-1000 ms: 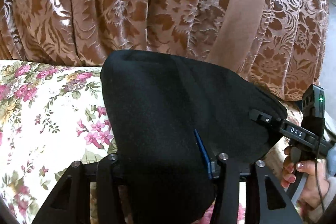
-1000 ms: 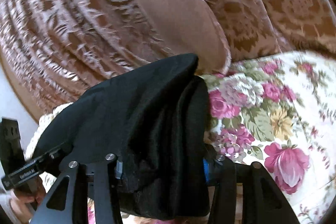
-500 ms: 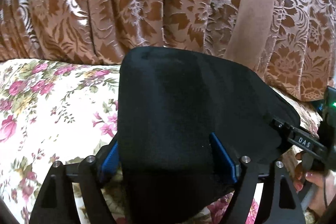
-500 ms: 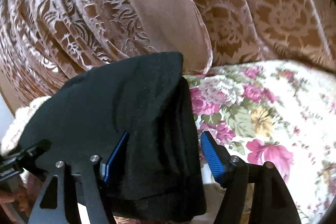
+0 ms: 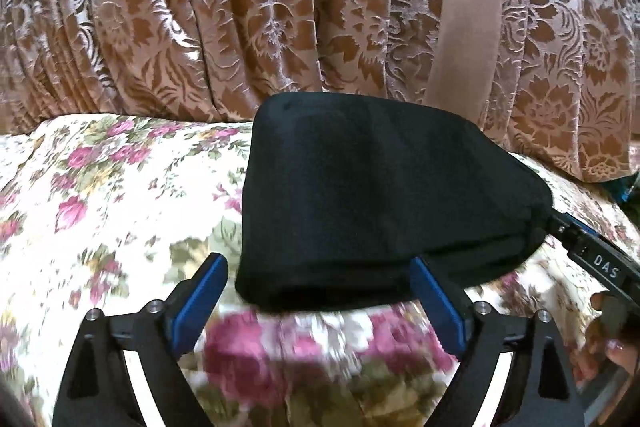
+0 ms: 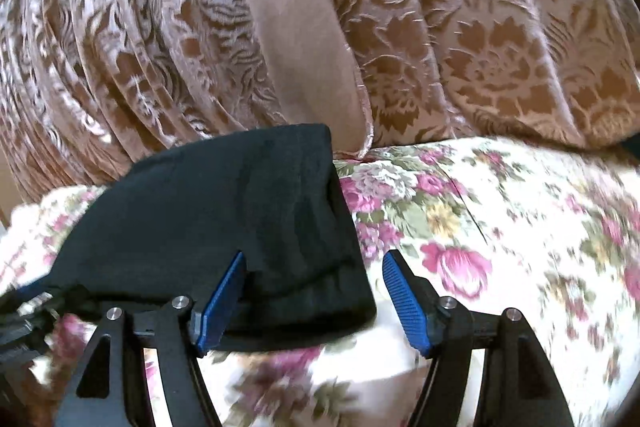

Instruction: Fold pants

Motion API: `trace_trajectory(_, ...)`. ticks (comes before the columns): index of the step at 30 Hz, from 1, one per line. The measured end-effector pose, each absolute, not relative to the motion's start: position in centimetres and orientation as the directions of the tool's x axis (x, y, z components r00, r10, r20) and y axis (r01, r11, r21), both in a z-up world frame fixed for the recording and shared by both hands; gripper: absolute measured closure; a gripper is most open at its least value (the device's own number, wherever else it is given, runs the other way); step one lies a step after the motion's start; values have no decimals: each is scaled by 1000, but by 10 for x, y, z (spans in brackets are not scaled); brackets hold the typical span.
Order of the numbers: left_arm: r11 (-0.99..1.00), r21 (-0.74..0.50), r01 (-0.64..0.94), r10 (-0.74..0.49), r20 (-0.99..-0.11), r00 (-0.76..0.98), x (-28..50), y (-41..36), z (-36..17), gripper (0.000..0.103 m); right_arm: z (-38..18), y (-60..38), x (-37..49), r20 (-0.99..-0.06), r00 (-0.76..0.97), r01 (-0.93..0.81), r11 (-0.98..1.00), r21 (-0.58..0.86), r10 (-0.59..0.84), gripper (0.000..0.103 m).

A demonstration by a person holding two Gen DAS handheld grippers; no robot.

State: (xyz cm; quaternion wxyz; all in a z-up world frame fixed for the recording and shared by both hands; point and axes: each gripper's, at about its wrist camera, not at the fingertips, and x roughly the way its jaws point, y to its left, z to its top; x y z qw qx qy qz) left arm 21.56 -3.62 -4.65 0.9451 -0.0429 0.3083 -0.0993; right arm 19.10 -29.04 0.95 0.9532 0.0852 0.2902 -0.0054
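Note:
The black pants (image 5: pixel 372 195) lie folded into a thick flat bundle on the floral bedsheet (image 5: pixel 100 195); they also show in the right wrist view (image 6: pixel 224 227). My left gripper (image 5: pixel 320 287) is open, its blue pads either side of the bundle's near edge, holding nothing. My right gripper (image 6: pixel 316 291) is open too, with the bundle's right corner lying between its pads. The right gripper's body (image 5: pixel 592 259) shows at the far right of the left wrist view, against the bundle's right end.
A brown floral curtain (image 5: pixel 240 7) hangs right behind the bed, with a plain beige band (image 5: pixel 464 7) in it. The floral sheet (image 6: pixel 500 219) stretches to the right of the pants. A hand (image 5: pixel 612 343) holds the right gripper.
Both grippers have opened and let go of the pants. The bundle has dropped flat onto the sheet, and both grippers have drawn back a little.

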Motion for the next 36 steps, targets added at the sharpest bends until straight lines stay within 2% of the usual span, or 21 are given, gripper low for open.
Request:
trace_trajectory(2,980,-131,148,-197,-564,802,202,-38,-48,5,12,-290,177,-551,833,67,981,182,45,32)
trace_trajectory(7,985,-113,134,-174,-538,825,175,-39,-46,4,12,-279,145,-547,835,57,980,193,59,31)
trace_trajectory(16,990,-79,121,-144,-518,843,148,-39,-45,3,11,-257,106,-524,851,44,990,134,33,31)
trace_trajectory(22,990,-93,108,-139,-464,875,130,-30,-42,3,13,-242,87,-484,875,40,997,68,-2,30)
trace_trajectory(29,998,-52,40,-58,-409,911,115,-28,-39,3,13,-239,74,-454,891,56,997,49,-28,30)
trace_trajectory(36,1000,-20,15,-22,-416,909,116,-30,-43,4,13,-234,69,-436,900,39,999,30,-22,29)
